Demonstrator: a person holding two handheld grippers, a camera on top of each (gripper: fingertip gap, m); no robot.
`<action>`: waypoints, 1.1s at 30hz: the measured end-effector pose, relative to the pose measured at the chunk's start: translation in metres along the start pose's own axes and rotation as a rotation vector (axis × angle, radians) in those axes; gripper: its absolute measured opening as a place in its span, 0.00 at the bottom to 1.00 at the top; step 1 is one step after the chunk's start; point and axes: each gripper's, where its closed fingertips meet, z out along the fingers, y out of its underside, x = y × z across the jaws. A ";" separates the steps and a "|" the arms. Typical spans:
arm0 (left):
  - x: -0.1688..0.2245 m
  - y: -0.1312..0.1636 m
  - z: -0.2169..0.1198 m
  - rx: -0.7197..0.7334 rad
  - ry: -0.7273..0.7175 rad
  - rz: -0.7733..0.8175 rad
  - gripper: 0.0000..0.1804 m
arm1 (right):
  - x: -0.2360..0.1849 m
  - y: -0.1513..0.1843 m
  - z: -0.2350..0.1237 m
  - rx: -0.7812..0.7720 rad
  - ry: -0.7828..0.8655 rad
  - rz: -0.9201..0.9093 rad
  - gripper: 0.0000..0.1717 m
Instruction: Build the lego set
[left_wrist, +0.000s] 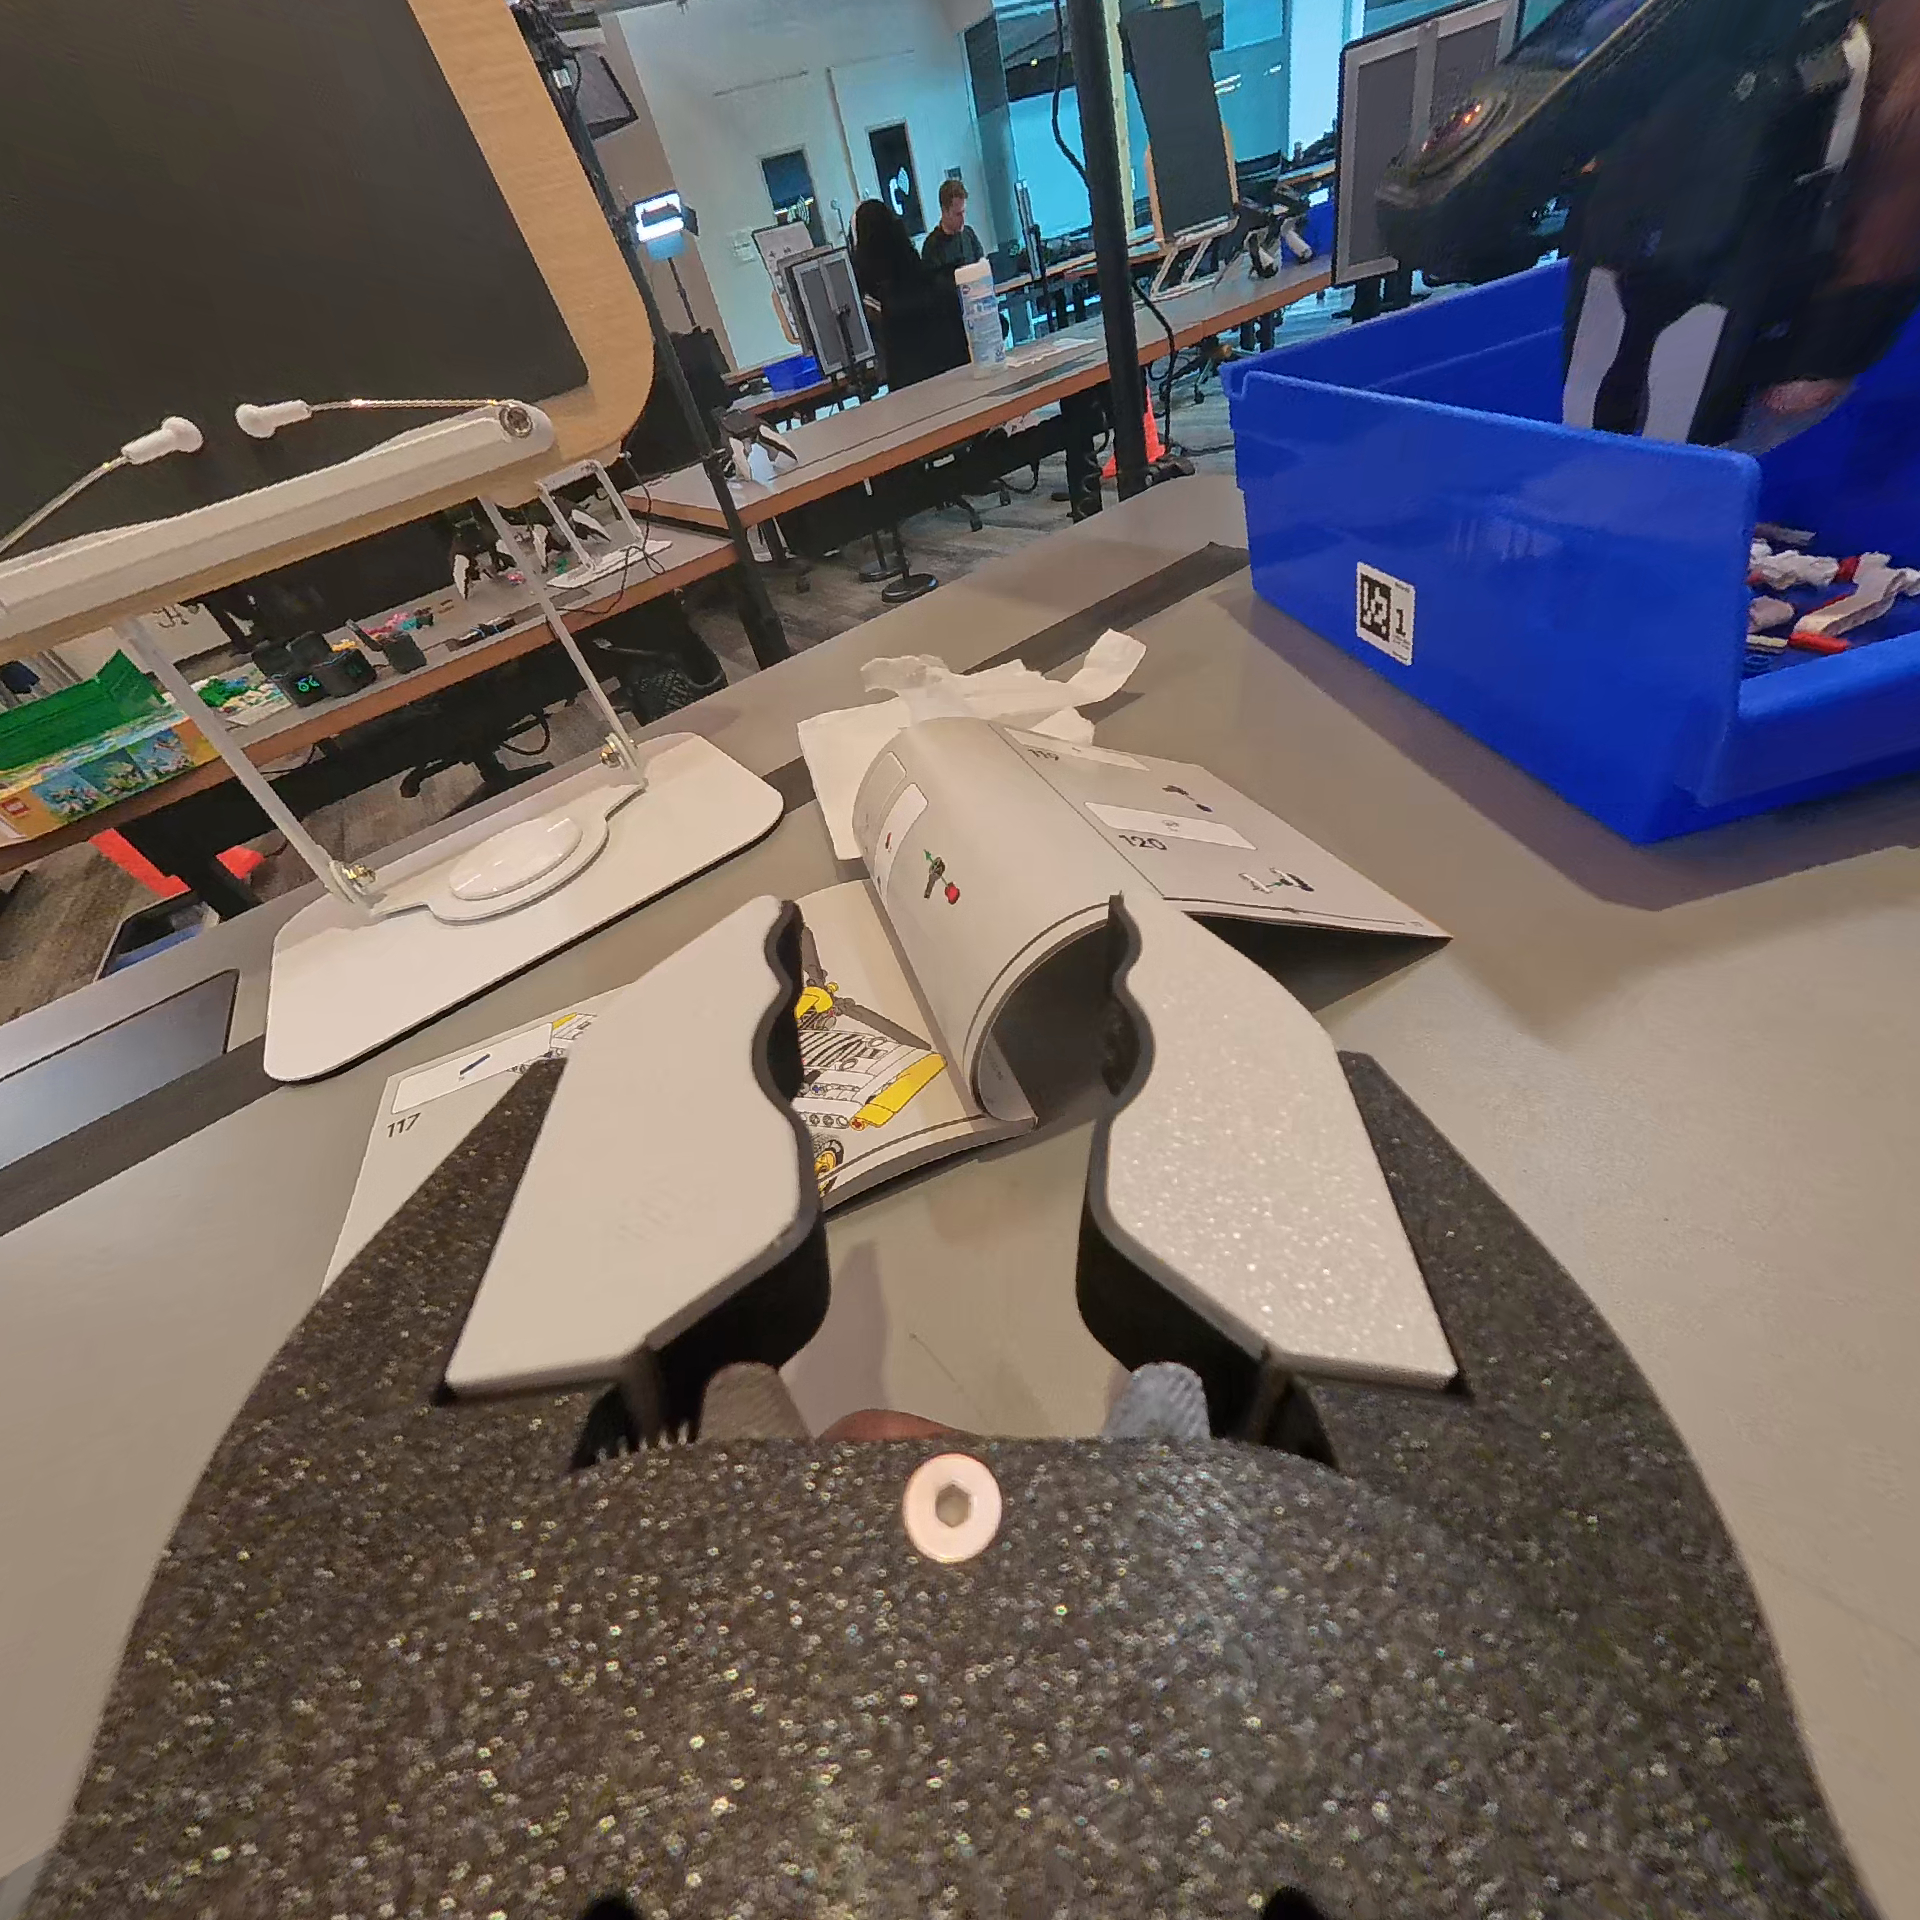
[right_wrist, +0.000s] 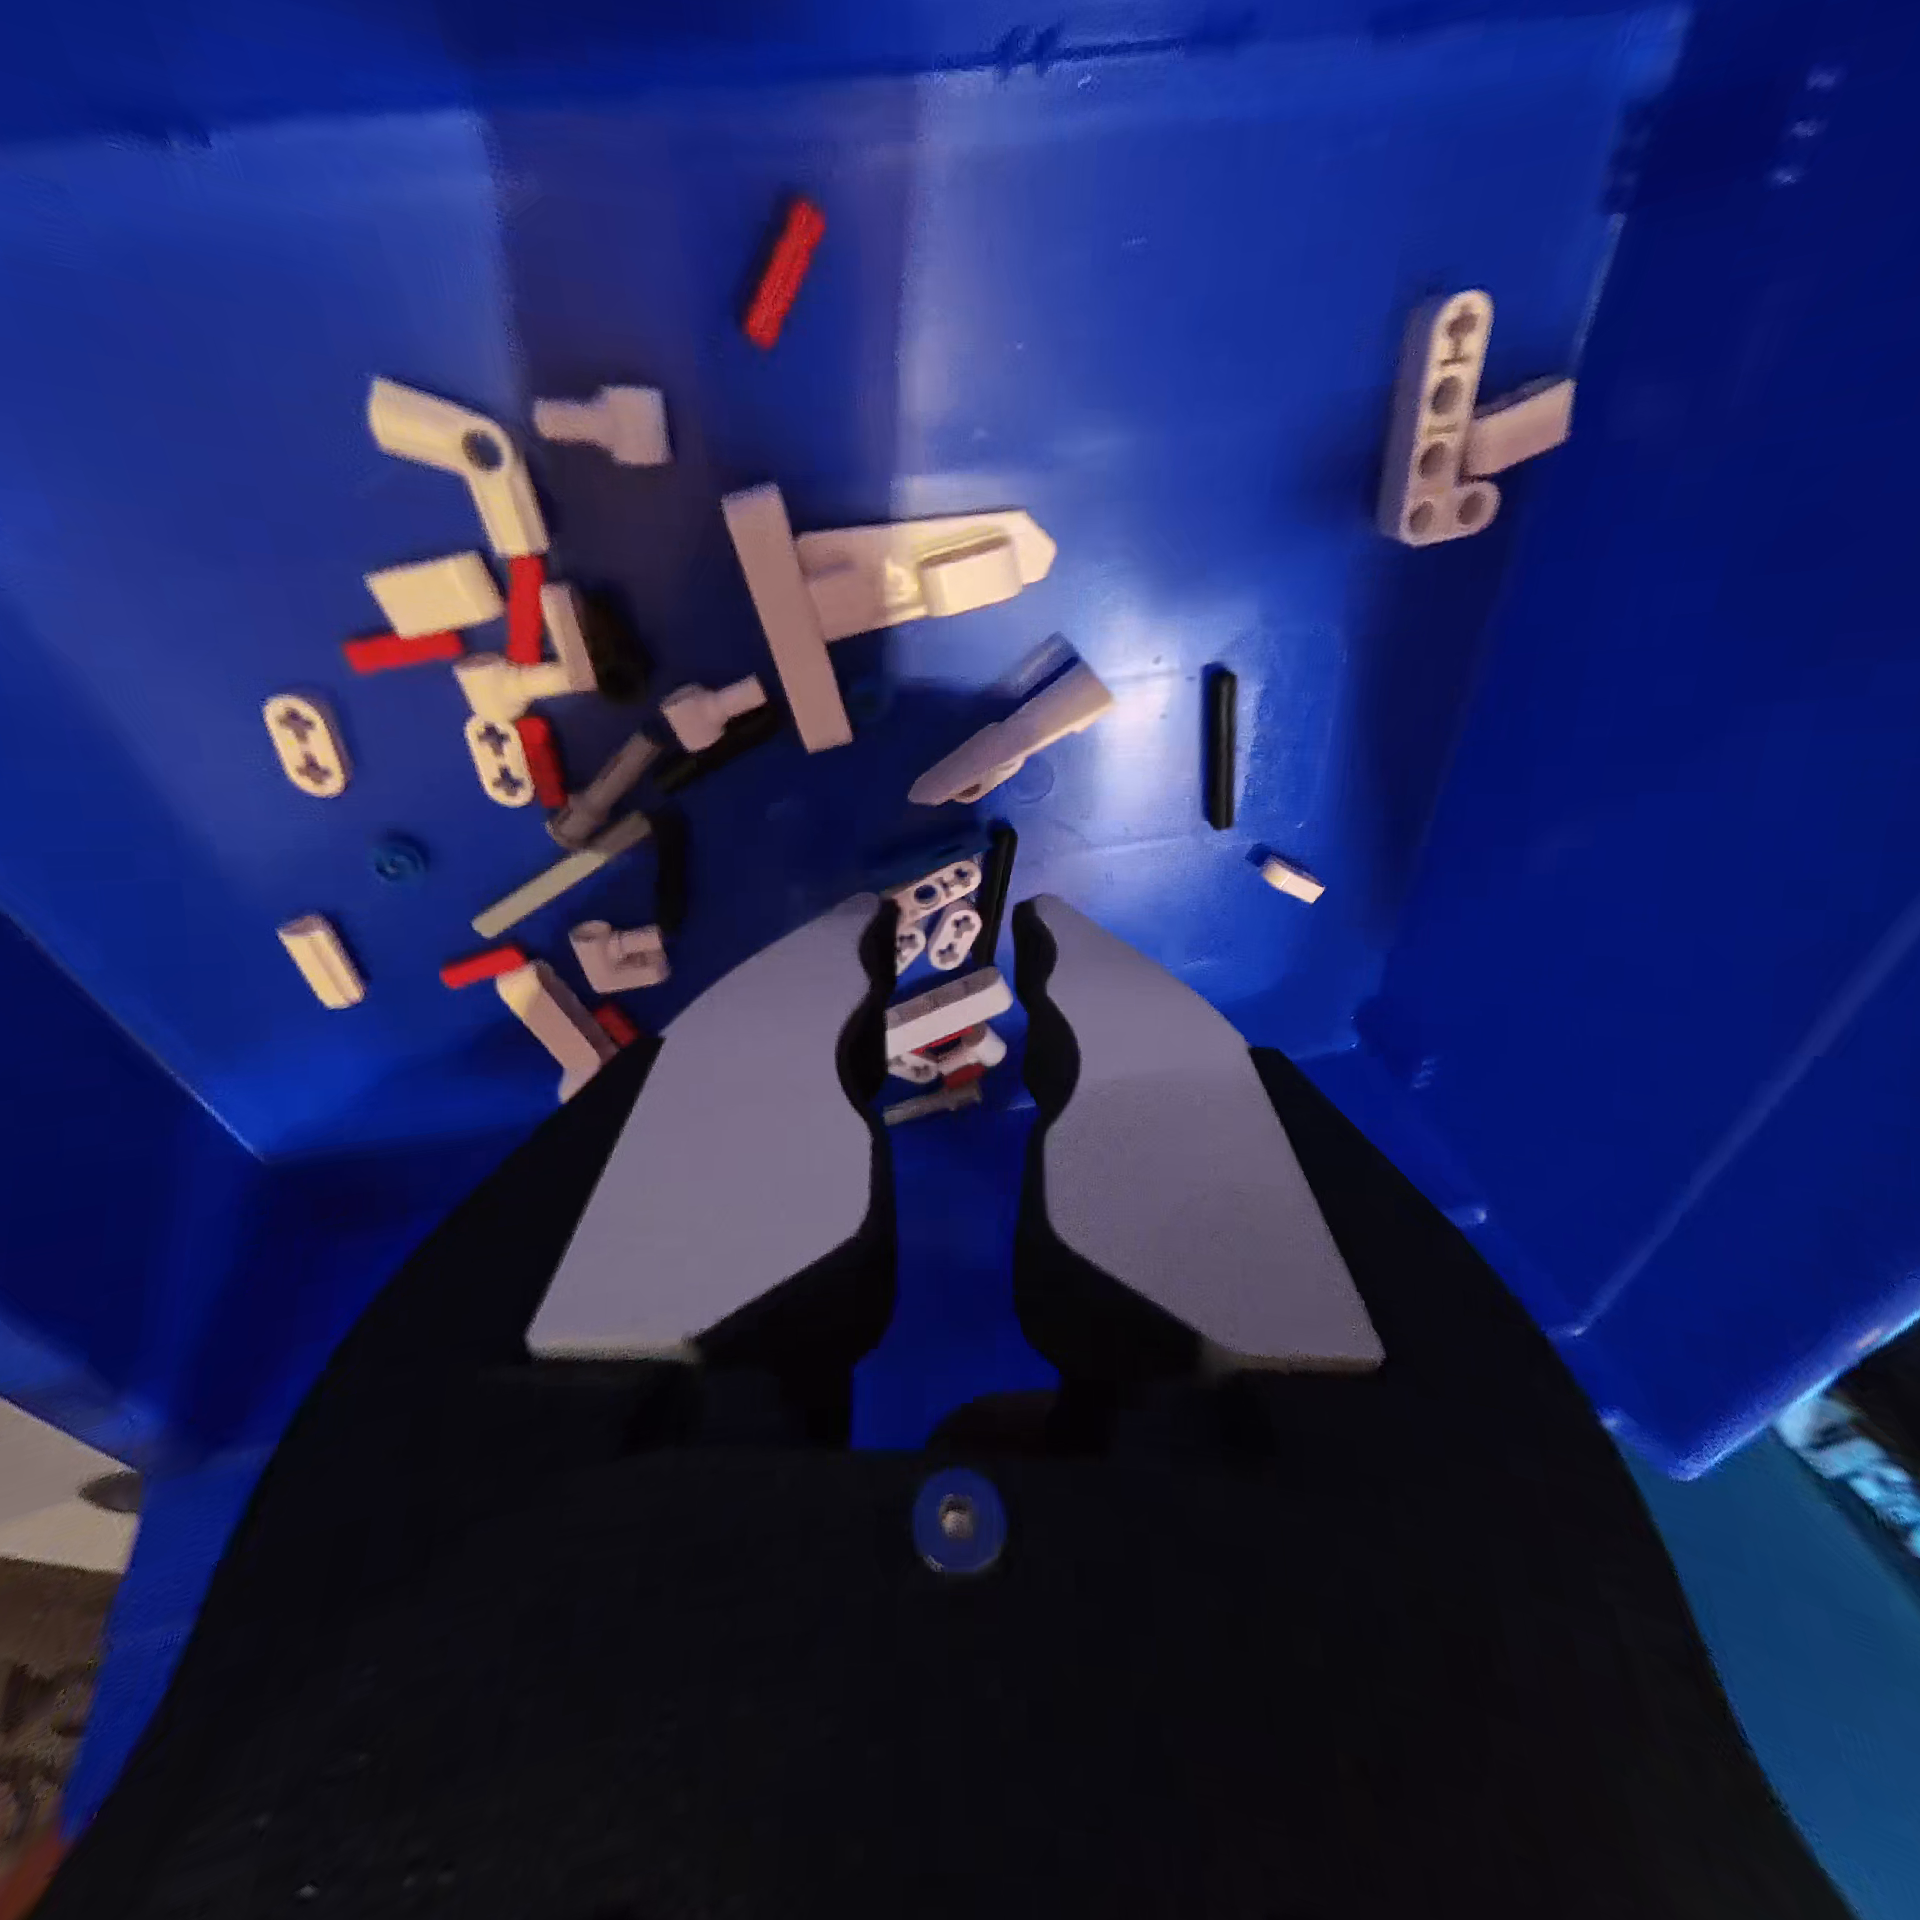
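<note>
The left gripper (left_wrist: 951, 997) hung low over the grey table (left_wrist: 1558, 1299), tilted forward, jaws wide apart with nothing gripped. Its right finger (left_wrist: 1127, 997) sat at the mouth of a curled page of the open booklet (left_wrist: 997, 862); whether it touched, I could not tell. The stand (left_wrist: 499, 883) crowded the left side, crumpled paper (left_wrist: 997, 675) lay behind the booklet, and bare table spread to the right up to the blue bin (left_wrist: 1475, 582).

The right gripper (right_wrist: 951, 935) pointed steeply down inside that bin (right_wrist: 1662, 727), jaws partly apart and clamping nothing. A small cluster of white pieces (right_wrist: 940, 1013) lay between the fingers on the floor. Loose bricks (right_wrist: 520, 675) littered the left; the right floor was freer, walls close around.
</note>
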 end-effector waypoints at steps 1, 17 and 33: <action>0.000 0.000 0.000 -0.001 0.001 0.000 0.31 | -0.001 0.001 0.001 -0.011 -0.010 -0.030 0.14; 0.003 0.002 0.002 -0.017 0.015 0.006 0.31 | 0.000 -0.002 0.016 0.018 -0.074 -0.186 0.20; 0.002 0.003 0.003 -0.021 0.018 -0.004 0.31 | -0.005 -0.006 0.016 0.046 -0.105 -0.267 0.13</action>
